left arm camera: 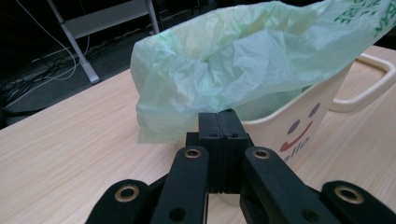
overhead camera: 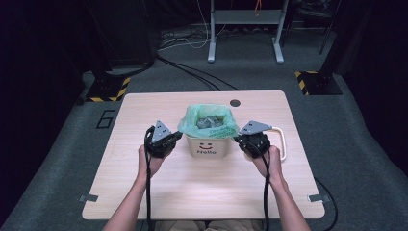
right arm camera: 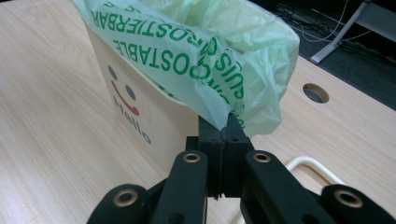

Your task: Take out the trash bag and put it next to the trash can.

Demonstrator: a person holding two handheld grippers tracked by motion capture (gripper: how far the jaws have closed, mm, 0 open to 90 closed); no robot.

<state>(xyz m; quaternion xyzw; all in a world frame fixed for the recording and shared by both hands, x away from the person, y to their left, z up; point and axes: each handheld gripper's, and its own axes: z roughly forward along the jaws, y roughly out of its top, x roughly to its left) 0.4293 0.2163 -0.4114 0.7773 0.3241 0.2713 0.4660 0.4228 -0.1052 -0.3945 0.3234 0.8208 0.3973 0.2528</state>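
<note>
Green bag plastic [overhead camera: 208,119] spills over the rim of the cream bin [overhead camera: 208,144] at the middle of your worktop [overhead camera: 144,192], crumpled grey scraps inside. Your left gripper [overhead camera: 169,139] sits just beside the bin's left side, jaws pressed together below the bag's overhanging edge, not clearly pinching it. Your right gripper [right arm camera: 225,128] is clamped on the bag's printed edge at the bin's right side, near the cream handle [overhead camera: 281,139].

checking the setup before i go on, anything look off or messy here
Nothing spilled or damaged. The bin stands upright, its green bag draped loosely over the rim. Each tool, left and right, is shut at the bag's edge, the right one pinching it.
</note>
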